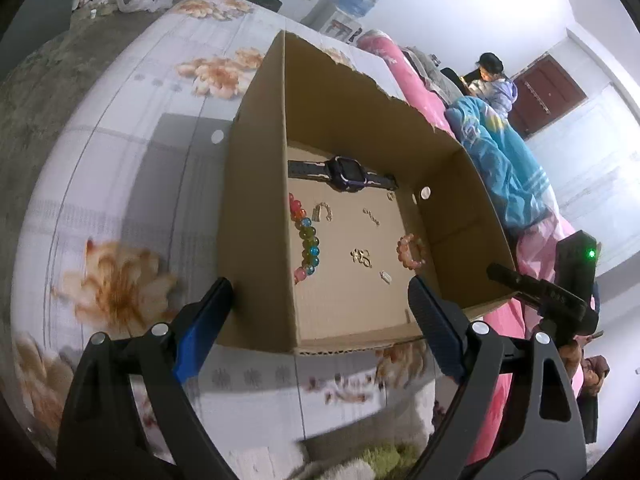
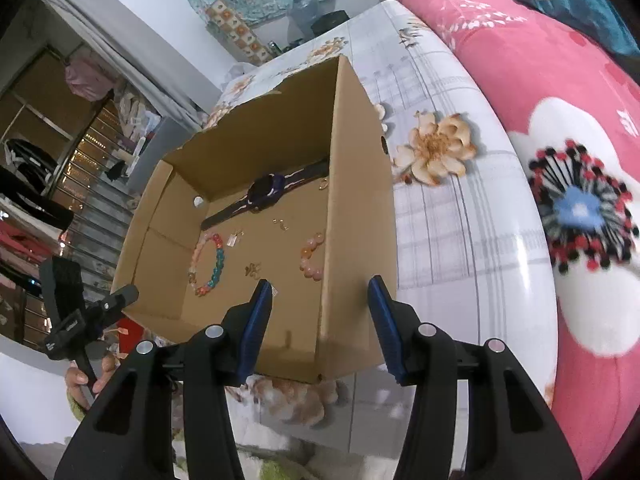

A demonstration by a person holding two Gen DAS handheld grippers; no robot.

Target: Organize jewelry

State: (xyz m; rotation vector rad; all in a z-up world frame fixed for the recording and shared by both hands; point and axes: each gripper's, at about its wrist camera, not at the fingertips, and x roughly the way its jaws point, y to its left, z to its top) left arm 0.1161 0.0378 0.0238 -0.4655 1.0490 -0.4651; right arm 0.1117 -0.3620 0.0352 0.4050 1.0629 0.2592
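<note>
An open cardboard box (image 1: 256, 200) (image 2: 352, 200) stands on a floral bedsheet. On its floor lie a dark purple watch (image 1: 344, 172) (image 2: 266, 192), a multicoloured bead bracelet (image 1: 308, 240) (image 2: 210, 264), a pink bead bracelet (image 1: 412, 250) (image 2: 310, 256) and several small gold pieces (image 1: 362, 258). My left gripper (image 1: 320, 304) is open wide over the box's near end, one finger outside the left wall and nothing held. My right gripper (image 2: 320, 300) is open and straddles the box's right wall without pressing on it.
The flowered sheet (image 1: 120, 160) spreads around the box. A pink floral quilt (image 2: 560, 80) and a blue blanket (image 1: 500, 168) lie along the far side. A person (image 1: 494, 84) sits at the back. A hand (image 2: 84, 380) holds the other gripper.
</note>
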